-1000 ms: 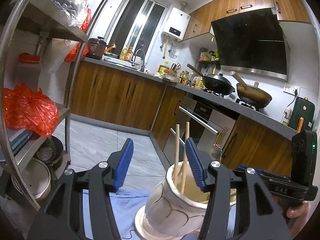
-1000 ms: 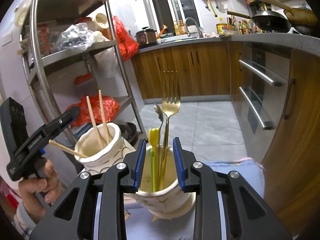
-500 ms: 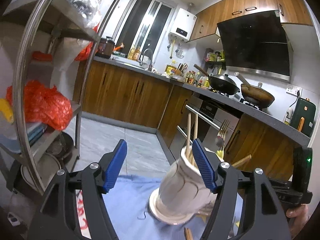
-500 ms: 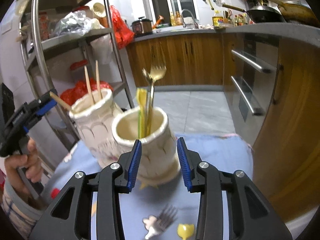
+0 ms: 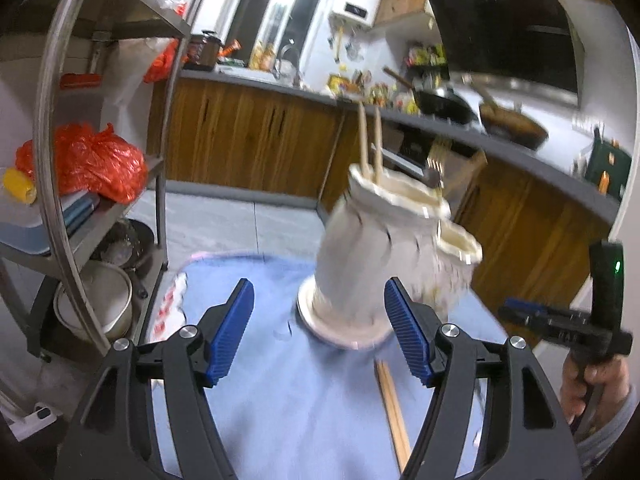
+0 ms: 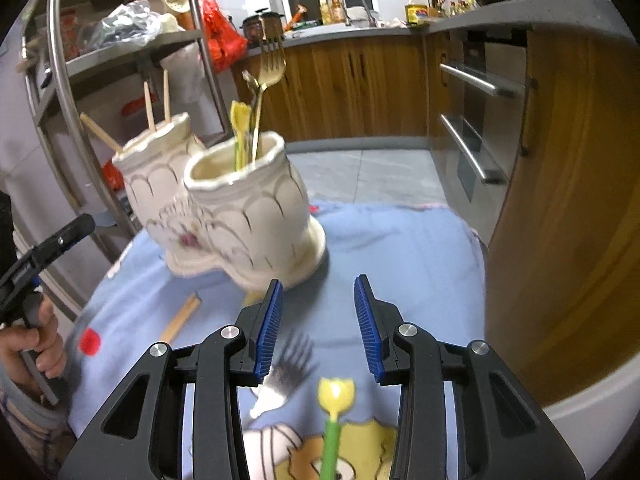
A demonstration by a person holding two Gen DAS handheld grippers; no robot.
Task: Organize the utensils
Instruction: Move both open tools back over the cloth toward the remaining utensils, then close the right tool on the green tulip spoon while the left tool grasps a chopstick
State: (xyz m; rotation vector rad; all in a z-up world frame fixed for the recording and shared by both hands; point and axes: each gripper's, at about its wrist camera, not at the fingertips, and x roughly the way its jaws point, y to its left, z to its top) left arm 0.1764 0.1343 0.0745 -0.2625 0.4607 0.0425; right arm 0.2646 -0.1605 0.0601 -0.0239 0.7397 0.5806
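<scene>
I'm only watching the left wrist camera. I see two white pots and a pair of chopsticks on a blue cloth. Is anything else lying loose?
Observer: Yes, a silver fork lies on the cloth, just ahead of the right gripper.
Operator: Only that?
Observer: A yellow tulip-topped pick with a green handle lies beside the fork.
Operator: Is that right gripper holding anything?
Observer: No, it is open and empty.

Open cloth point(image 6: 400, 248) beside holders point(image 6: 256, 208)
</scene>
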